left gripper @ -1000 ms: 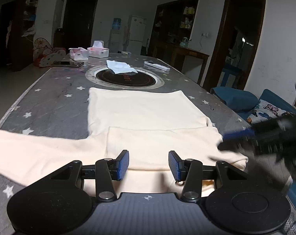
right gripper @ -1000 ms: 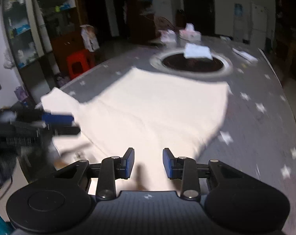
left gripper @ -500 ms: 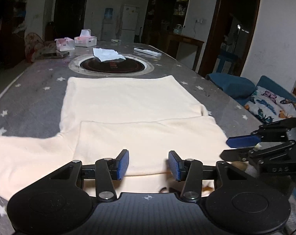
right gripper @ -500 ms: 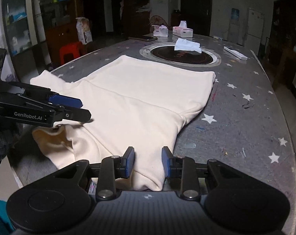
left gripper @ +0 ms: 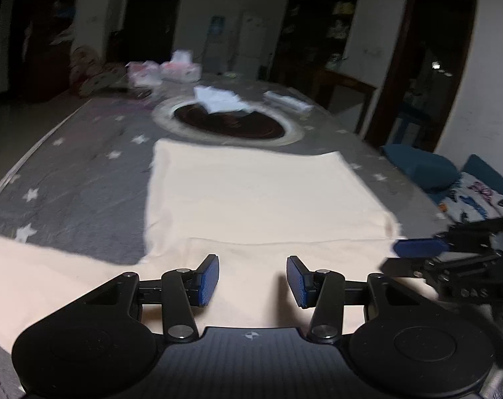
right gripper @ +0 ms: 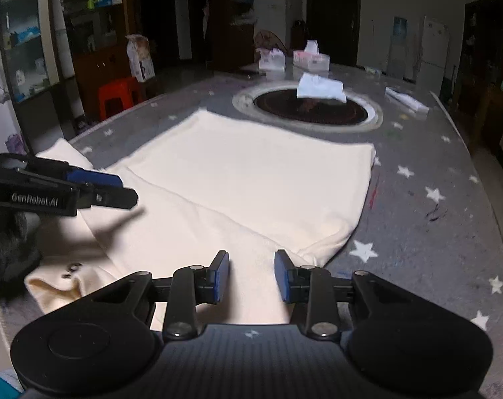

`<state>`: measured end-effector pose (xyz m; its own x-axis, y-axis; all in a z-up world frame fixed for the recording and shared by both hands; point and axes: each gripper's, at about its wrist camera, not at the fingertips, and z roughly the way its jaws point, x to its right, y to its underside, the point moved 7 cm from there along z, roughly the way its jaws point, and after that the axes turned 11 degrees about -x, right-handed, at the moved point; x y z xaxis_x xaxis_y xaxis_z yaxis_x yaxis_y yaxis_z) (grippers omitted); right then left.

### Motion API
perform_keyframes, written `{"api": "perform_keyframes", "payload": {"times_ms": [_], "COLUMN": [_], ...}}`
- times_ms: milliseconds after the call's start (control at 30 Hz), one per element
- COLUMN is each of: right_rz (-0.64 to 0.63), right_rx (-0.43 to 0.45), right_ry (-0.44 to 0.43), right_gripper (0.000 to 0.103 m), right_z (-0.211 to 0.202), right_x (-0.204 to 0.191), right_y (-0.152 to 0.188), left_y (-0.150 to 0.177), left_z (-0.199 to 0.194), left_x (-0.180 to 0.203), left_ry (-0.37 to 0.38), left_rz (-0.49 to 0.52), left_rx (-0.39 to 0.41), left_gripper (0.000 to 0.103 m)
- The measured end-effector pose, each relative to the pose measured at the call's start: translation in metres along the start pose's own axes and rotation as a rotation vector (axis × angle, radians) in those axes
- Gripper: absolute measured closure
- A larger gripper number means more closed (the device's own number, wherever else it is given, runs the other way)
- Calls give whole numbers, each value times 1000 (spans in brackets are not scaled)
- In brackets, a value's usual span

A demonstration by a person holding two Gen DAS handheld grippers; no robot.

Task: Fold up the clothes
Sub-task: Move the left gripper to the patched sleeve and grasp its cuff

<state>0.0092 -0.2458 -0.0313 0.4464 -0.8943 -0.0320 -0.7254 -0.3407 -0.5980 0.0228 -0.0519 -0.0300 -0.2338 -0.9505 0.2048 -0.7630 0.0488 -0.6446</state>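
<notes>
A cream shirt (left gripper: 251,196) lies flat on the grey star-patterned table (left gripper: 85,179). Its right sleeve is folded across the near part, and the other sleeve (left gripper: 29,272) stretches out to the left. My left gripper (left gripper: 253,279) hovers open over the shirt's near edge with nothing between its blue pads. In the right wrist view the shirt (right gripper: 251,173) shows its collar with buttons (right gripper: 72,267) at the near left. My right gripper (right gripper: 251,274) stands open above the folded sleeve, holding nothing. Each gripper appears in the other's view: the right gripper (left gripper: 417,256), the left gripper (right gripper: 95,188).
A round dark hotplate (left gripper: 228,123) is set into the table's middle with a white cloth (left gripper: 218,98) on it. Tissue boxes (right gripper: 311,60) and a white remote (right gripper: 406,99) sit at the far end. A red stool (right gripper: 118,94) stands to the left, and blue cushions (left gripper: 424,166) lie to the right.
Both grippers have shifted a little along the shirt's near edge and sunk slightly. Their jaws keep the same gap. The shirt lies as it did half a second ago.
</notes>
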Motion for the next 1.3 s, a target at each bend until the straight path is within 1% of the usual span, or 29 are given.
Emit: {"api": "perform_keyframes", "payload": {"times_ms": [133, 167, 233, 300, 367, 400, 433, 500, 567, 633, 700, 767, 867, 967, 1100, 1200, 1300], "right_rz": [2, -1, -8, -9, -7, -7, -6, -12, -20, -23, -26, -30, -34, -36, -38, -38, -37], "right_rx": [5, 7, 10, 1, -1, 1, 2, 4, 7, 10, 15, 18, 21, 23, 29, 26, 23], "right_ry": [-4, -7, -13, -9, -8, -13, -18, -23, -27, -38, -48, -58, -64, -69, -70, -70, -69], "right_gripper": [70, 70, 65, 64, 63, 60, 57, 56, 56, 56, 56, 56, 56, 56, 56, 56, 56], "right_z": [-1, -1, -2, 2, 4, 3, 1, -1, -2, -3, -4, -5, -7, -9, -11, -11, -10], "right_x": [-3, -4, -8, -9, -9, -10, -11, -13, -16, -20, -23, -27, -31, -34, -36, -38, -39], "right_y": [0, -1, -2, -1, -1, -1, -1, 0, 0, 1, 2, 2, 3, 3, 2, 2, 3], "left_y": [-5, -7, -8, -9, -8, -8, -6, -3, 1, 5, 10, 16, 23, 30, 39, 42, 40], "left_z": [-3, -2, 5, 9, 3, -1, -7, -18, -29, -39, -50, -61, -74, -84, -89, -86, -81], "left_x": [1, 1, -1, -3, -5, -7, -10, -19, -34, -53, -76, -100, -136, -170, -206, -216, -220], "left_ry": [23, 22, 9, 4, 4, -2, -16, -47, -100, -169, -230, -289, -382, -459, -518, -505, -493], "left_rz": [-14, -16, -23, -28, -37, -39, -40, -49, -72, -104, -157, -217, -307, -390, -476, -495, -491], "left_rx": [25, 25, 7, 8, 14, 20, 30, 48, 62, 76, 91, 106, 127, 142, 142, 133, 130], "left_gripper": [55, 55, 55, 55, 54, 54, 54, 54, 55, 56, 58, 64, 69, 69, 69, 69, 69]}}
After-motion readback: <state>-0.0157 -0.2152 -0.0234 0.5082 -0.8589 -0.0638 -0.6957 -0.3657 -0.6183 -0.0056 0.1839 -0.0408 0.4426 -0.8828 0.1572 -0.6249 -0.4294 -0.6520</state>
